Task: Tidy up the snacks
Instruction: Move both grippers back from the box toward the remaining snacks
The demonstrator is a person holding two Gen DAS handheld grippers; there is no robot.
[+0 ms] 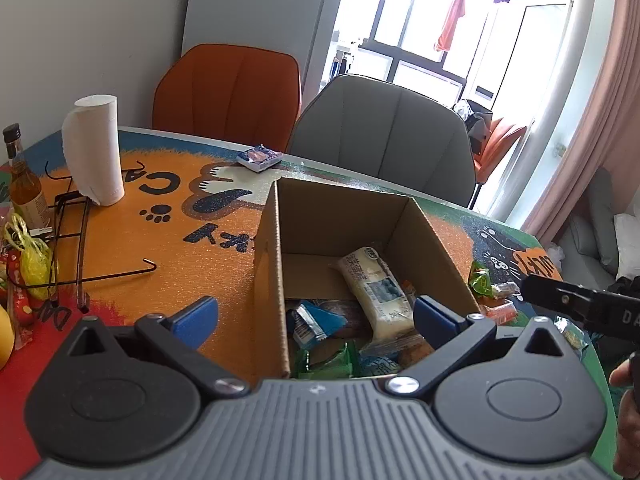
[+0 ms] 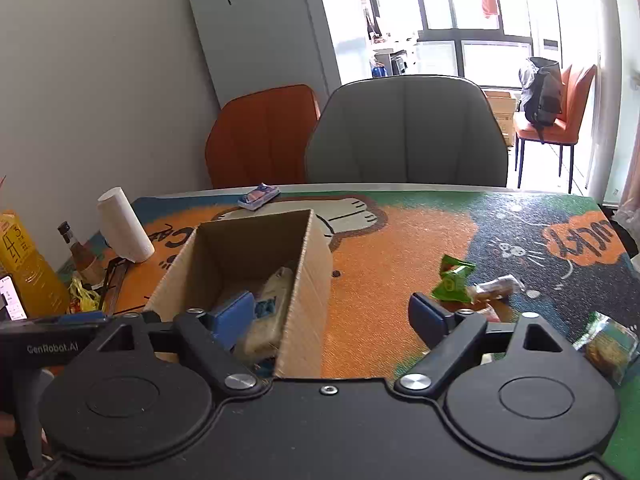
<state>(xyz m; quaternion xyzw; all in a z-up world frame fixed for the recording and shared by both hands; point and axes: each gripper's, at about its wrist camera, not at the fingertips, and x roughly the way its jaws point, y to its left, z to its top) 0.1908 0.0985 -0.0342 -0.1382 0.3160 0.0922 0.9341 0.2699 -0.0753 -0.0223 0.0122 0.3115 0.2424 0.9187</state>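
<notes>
Daylight from the big window falls across a worktop (image 2: 392, 240) covered by an orange cat-print mat. Both tools hang over the near end of the cardboard box (image 1: 276, 264). The left hand-held gripper (image 1: 316, 318) stands wide with nothing between its blue pads; its left finger is outside the box wall and its right finger over the snacks inside. The right hand-held gripper (image 2: 332, 318) is also wide and empty, straddling the box's right wall. In the box lie a long white packet (image 1: 376, 288), a blue packet (image 1: 316, 322) and green ones. Loose snacks remain on the mat right of the box: a green packet (image 2: 454, 280) and a clear-wrapped one (image 2: 496, 286), with a blue packet (image 2: 258, 196) at the far edge. Judging from this, a finger lowered carelessly could catch the thin wall and shove or tip the light box, and the two tools, close together, could collide.
</notes>
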